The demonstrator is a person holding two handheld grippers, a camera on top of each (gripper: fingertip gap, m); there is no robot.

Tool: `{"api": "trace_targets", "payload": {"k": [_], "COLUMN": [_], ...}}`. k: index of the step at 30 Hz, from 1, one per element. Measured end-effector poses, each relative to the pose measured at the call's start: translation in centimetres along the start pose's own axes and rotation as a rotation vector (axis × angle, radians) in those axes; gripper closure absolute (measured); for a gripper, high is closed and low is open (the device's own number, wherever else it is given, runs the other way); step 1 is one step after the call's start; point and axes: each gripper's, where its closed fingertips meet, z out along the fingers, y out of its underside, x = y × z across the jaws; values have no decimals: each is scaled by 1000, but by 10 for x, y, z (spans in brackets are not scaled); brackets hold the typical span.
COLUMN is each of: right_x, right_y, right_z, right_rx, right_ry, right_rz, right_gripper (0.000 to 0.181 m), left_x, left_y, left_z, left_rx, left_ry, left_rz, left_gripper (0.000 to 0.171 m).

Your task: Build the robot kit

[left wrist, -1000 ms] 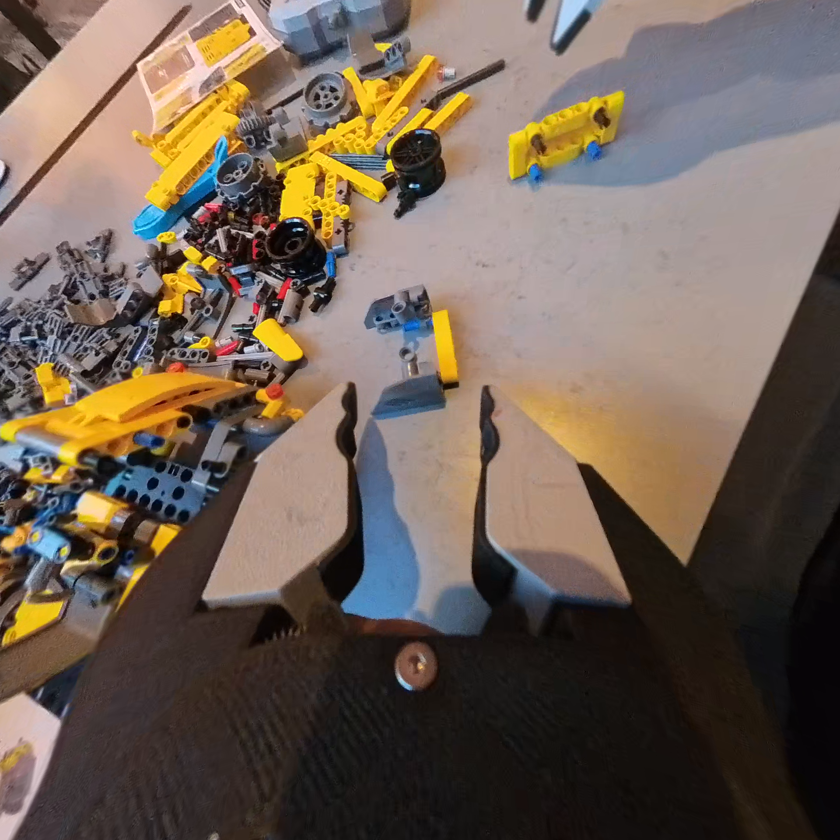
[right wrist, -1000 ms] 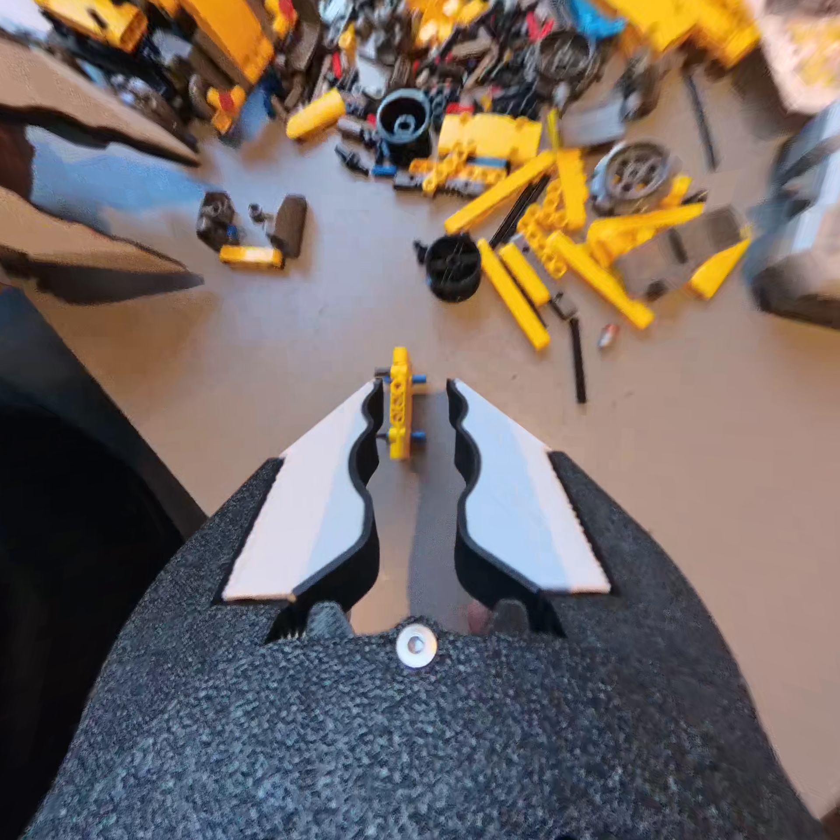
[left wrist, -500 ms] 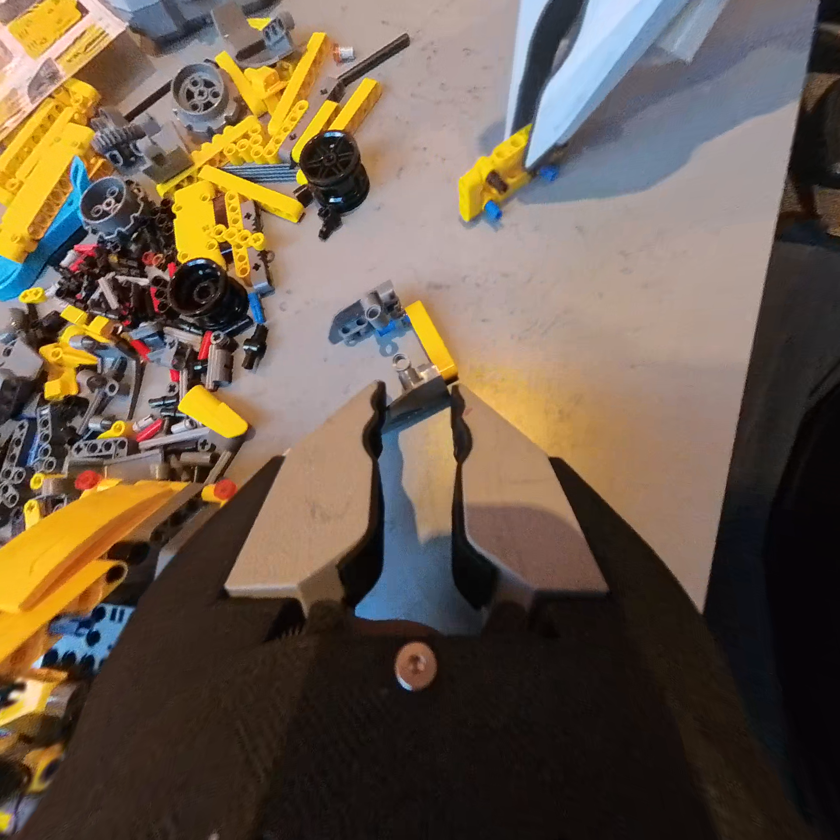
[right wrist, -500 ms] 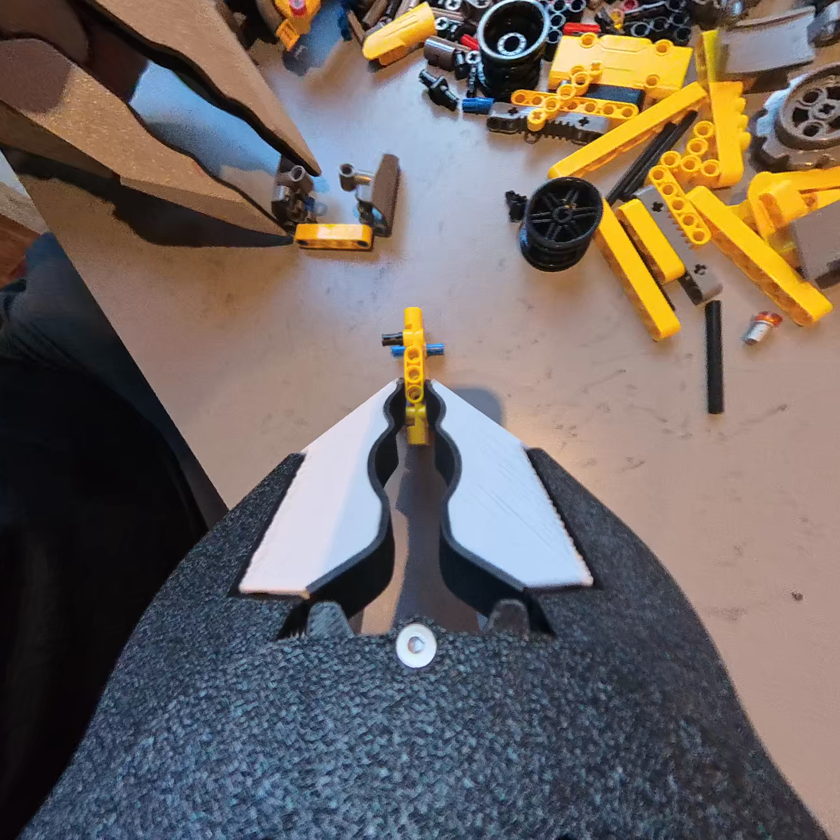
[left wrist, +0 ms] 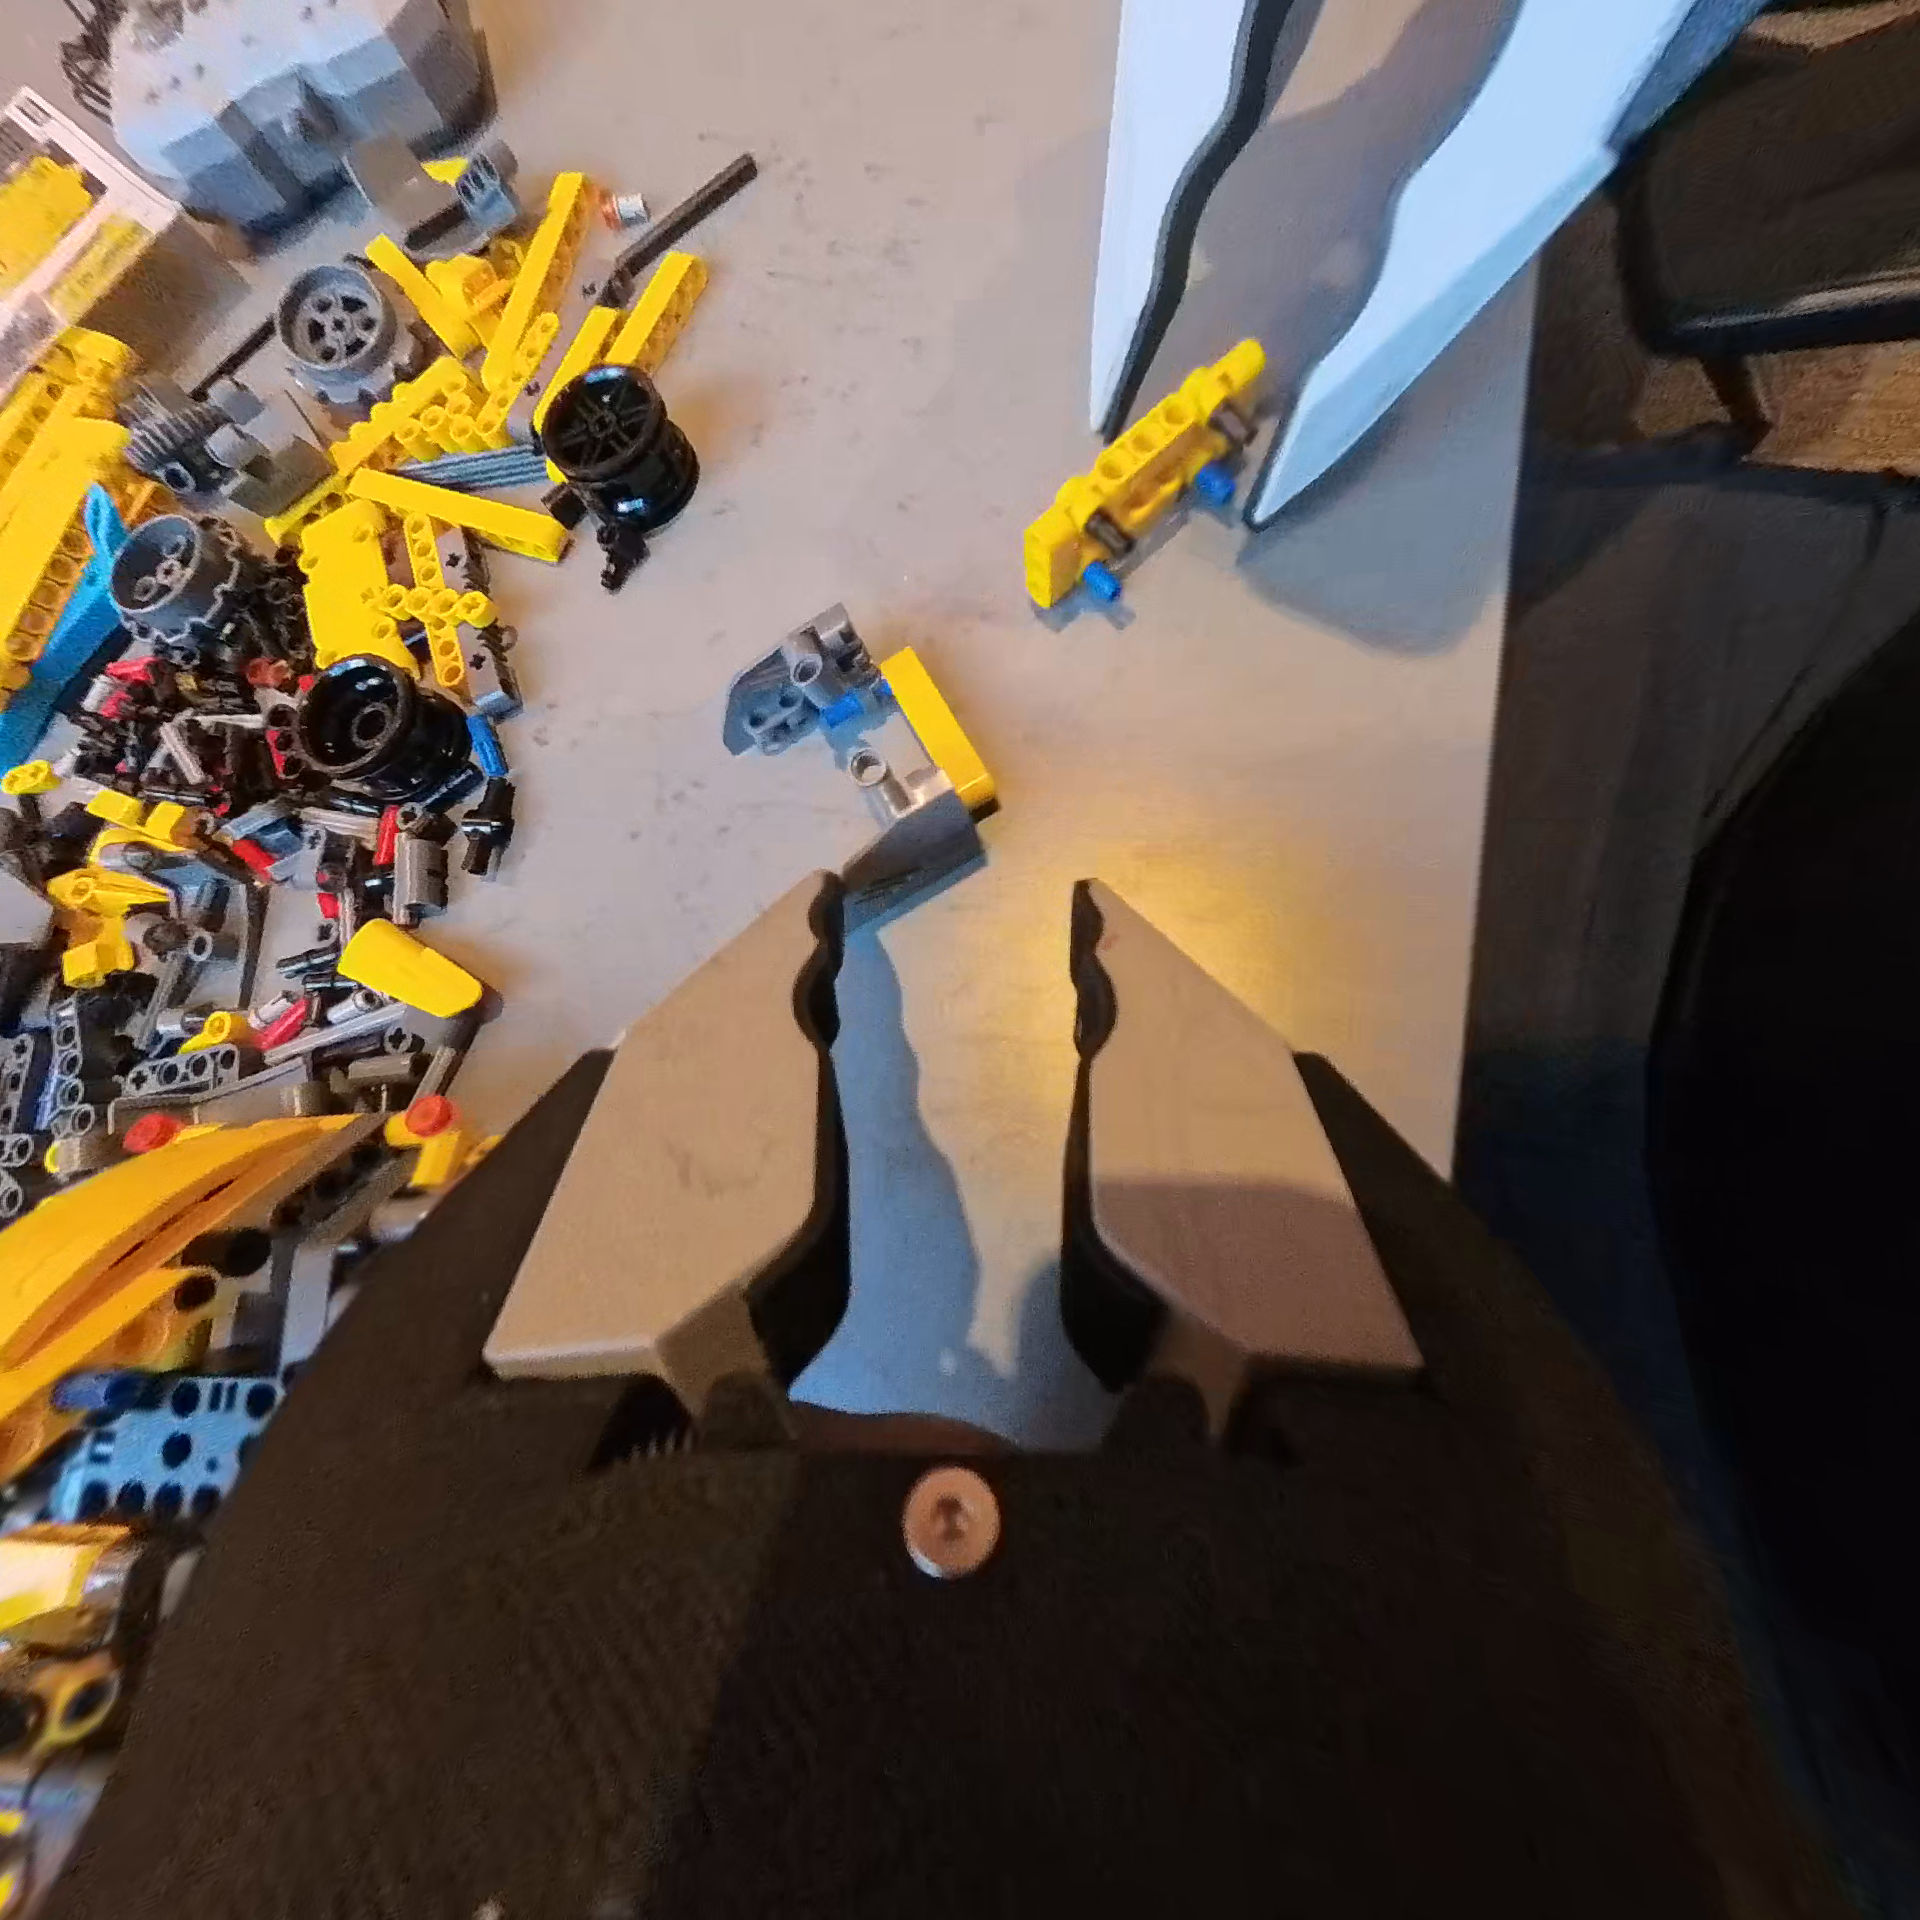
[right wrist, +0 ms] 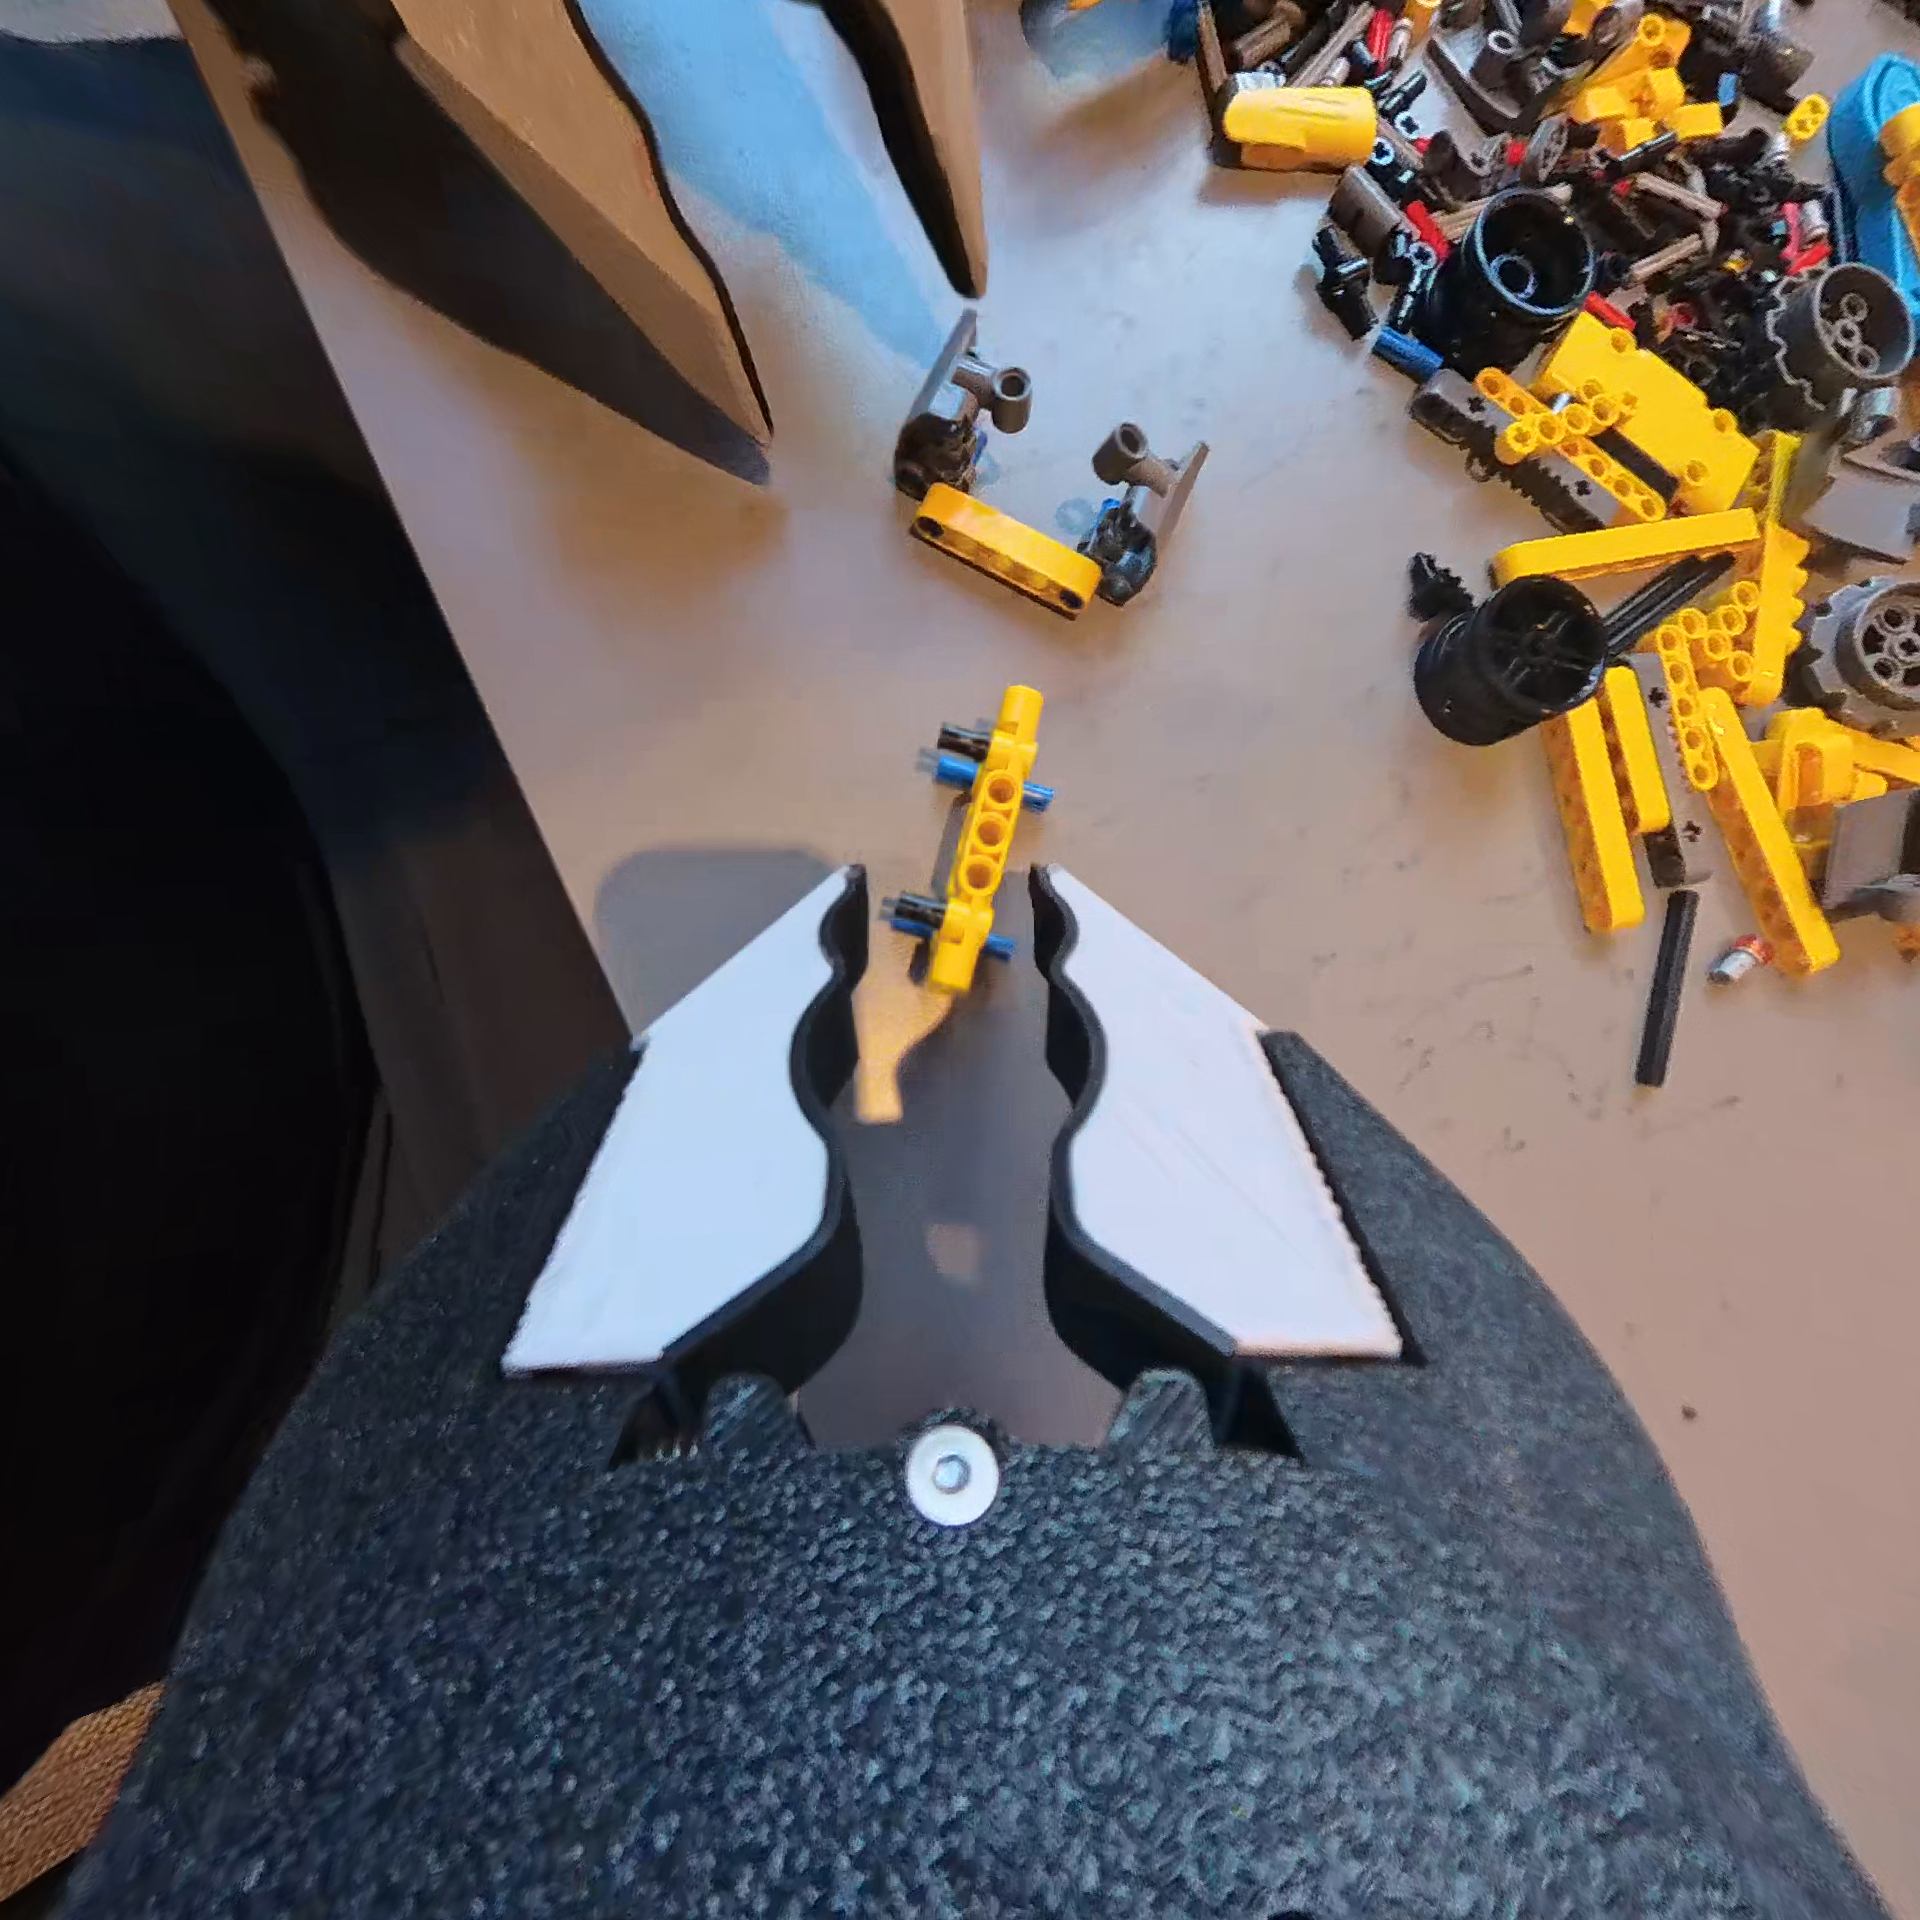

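My left gripper is open and empty, low over the table. Its left fingertip is right at the grey wedge end of a small grey-and-yellow assembly, which lies just ahead. My right gripper is open, its tips on either side of a yellow beam with blue and black pins that rests on the table. The left wrist view shows the same beam between the white fingers of the right gripper. The right wrist view shows the small assembly below the left gripper.
A dense pile of yellow beams, black wheels, grey wheels and small pins covers the table's left side. A grey block and a booklet lie far left. The table edge runs close on the right, with a dark drop beyond. About 10 cm separates my left fingertips from my right. My right tips are roughly 25 cm from the grey block.
Both grippers have opened. The right one was shut on the yellow beam and has let it go onto the table. The left one had narrowed on the grey wedge and is now wide.
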Motion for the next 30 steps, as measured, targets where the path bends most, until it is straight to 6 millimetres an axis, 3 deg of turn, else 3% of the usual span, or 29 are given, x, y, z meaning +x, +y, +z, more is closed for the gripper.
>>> {"api": "trace_targets", "payload": {"k": [6,9,15,21,26,30], "right_x": [5,-10,-31,6,7,13], "right_y": [7,2,-9,-4,-4,-4], "right_z": [-7,-9,-19,-32,-19,-9], "right_rx": [19,52,97,116,169,164], "right_ry": [-10,-77,-161,-83,-194,-188], "right_rz": [91,109,117,-53,-191,-276], "right_gripper": [154,155,157,156,158,157], "left_x": [9,18,38,57,54,49], "left_y": [-16,-27,-29,-34,-34,-32], "left_z": [-19,-25,-7,6,19,28], "left_rx": [76,103,68,78,73,42], "left_ry": [-33,-35,-4,40,-20,-38], "left_rz": [-50,-50,-43,-73,-134,-177], "left_gripper": [130,132,132,133,137,140]}}
